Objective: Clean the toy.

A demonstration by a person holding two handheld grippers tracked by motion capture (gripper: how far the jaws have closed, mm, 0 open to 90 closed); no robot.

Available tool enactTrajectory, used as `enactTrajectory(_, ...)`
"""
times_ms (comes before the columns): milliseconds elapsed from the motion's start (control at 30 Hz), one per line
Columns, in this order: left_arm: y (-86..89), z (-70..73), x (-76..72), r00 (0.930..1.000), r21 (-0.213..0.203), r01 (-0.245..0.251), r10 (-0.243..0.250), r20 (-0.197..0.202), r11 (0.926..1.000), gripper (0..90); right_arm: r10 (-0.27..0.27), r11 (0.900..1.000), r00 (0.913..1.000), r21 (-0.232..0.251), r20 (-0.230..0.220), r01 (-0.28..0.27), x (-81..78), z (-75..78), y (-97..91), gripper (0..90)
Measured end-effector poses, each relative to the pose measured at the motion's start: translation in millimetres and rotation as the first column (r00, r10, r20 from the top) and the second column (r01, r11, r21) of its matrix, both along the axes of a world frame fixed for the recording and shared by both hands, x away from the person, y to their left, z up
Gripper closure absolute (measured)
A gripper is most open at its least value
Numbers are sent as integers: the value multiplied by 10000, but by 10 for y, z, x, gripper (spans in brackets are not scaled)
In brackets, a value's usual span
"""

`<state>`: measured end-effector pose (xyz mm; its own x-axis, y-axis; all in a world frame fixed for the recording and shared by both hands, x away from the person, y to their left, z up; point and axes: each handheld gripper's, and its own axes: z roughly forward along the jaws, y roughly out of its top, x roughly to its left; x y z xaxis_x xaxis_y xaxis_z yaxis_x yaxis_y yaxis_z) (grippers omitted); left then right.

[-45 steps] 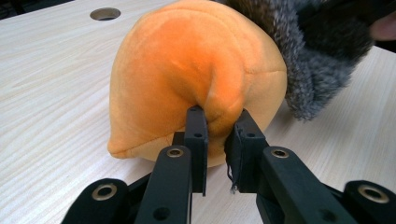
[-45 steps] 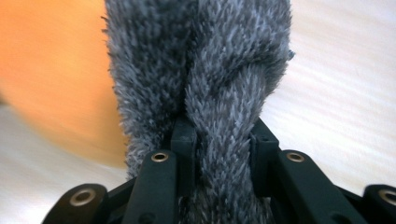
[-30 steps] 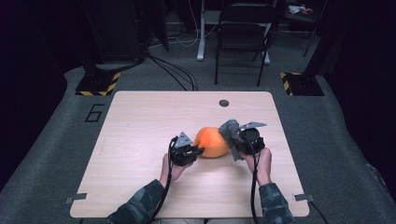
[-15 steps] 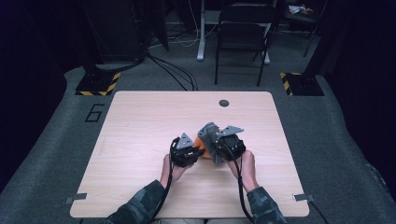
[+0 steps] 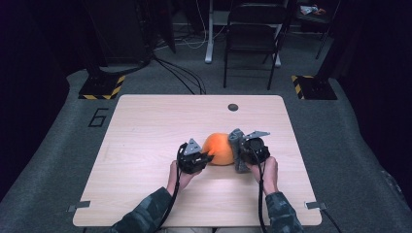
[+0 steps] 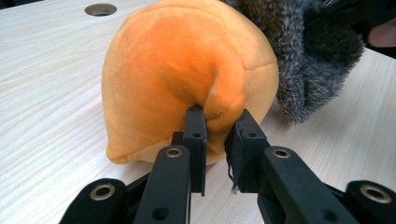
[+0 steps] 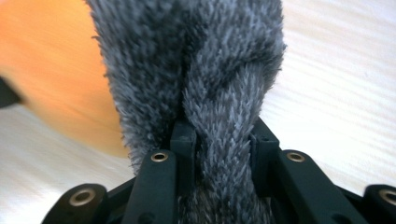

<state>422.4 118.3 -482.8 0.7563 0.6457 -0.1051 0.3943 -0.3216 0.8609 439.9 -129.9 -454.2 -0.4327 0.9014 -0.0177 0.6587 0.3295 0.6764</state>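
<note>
Pinching the round orange plush toy [image 6: 187,79] in my left gripper [image 6: 217,128] at its nine o'clock, right gripper [image 7: 222,135] fingers clamp its grey furry part [image 7: 219,70] at three o'clock; next I judge a gentle pull apart.

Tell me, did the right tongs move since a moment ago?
Yes. The right tongs, holding the grey fur, swung back right, away from the table's hole.
</note>
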Motion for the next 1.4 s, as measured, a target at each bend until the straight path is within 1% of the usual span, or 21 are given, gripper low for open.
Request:
enactTrajectory(133,-8,-12,-3,10000,5,-16,16,32,10000,784,-354,9994,9984,-77,-438,351,61,-143,-89,697)
enactTrajectory(300,1,-17,6,9999,-16,-11,12,115,10000,784,-665,9967,9914,-530,-1126,609,123,-356,-165,697)
enactTrajectory(333,7,-12,8,9999,37,56,-57,101,10000,783,-752,9961,9888,-552,-1286,686,123,-369,-161,697)
enactTrajectory(367,3,-15,7,9999,-42,-9,9,111,10000,783,-750,9960,9890,-571,-1276,682,124,-361,-166,697)
enactTrajectory(400,4,-15,6,9999,-41,-16,17,111,10000,783,-731,9955,9893,-700,-1260,646,129,-334,-173,698)
enactTrajectory(467,10,-13,5,10000,-64,0,0,18,10000,783,-808,9944,9923,-759,-935,738,117,-224,-190,700)
enactTrajectory(600,-8,-14,-6,10000,-104,-7,8,73,9999,782,-635,9980,9980,-37,-44,635,30,146,-183,701)
enactTrajectory(633,-9,-9,-7,9999,-35,112,-112,77,9999,781,-597,9980,9981,219,177,593,-7,241,-146,701)
enactTrajectory(667,-20,-11,-11,9998,-57,93,-92,158,9999,781,-384,9987,9980,346,499,367,-40,322,-99,700)
enactTrajectory(700,-26,-10,-14,9997,-31,143,-143,192,9999,780,-111,9989,9980,461,629,82,-80,387,-33,700)
enactTrajectory(733,-32,-9,-21,9998,-43,172,-171,117,9998,779,89,9991,9963,413,855,-125,-111,420,43,699)
enactTrajectory(800,-41,-14,-26,9998,-90,156,-155,131,9998,775,515,9984,9934,175,1028,-536,-149,412,198,699)
enactTrajectory(833,-39,-16,-24,9997,-55,242,-242,63,9997,771,611,9980,9939,98,920,-622,-151,369,263,700)
enactTrajectory(900,-37,-31,-11,9993,-72,360,-360,-29,9993,743,557,9977,9944,-430,896,-520,-131,246,326,706)
enactTrajectory(967,-33,-29,10,9976,-224,672,-675,-130,9975,636,419,9990,9969,-155,664,-409,-95,164,278,707)
enactTrajectory(1000,-31,-16,16,9967,-220,807,-809,-76,9965,589,468,9989,9959,-70,776,-464,-82,146,241,707)
enactTrajectory(1033,-31,2,20,9955,-262,941,-945,-120,9952,546,374,9993,9972,40,646,-377,-81,146,218,707)
enactTrajectory(1133,6,45,37,9967,-369,815,-814,34,9960,451,342,9994,9971,89,681,-349,-66,133,191,708)
enactTrajectory(1167,30,52,48,9977,-545,678,-682,-53,9962,431,370,9993,9970,89,679,-377,-63,131,186,708)
enactTrajectory(1300,140,61,130,9991,-691,365,-379,-193,9969,386,390,9992,9968,40,696,-394,-52,123,167,708)
enactTrajectory(1400,164,40,169,9986,-718,424,-446,-297,9965,372,323,9995,9976,9,618,-324,-41,104,152,708)
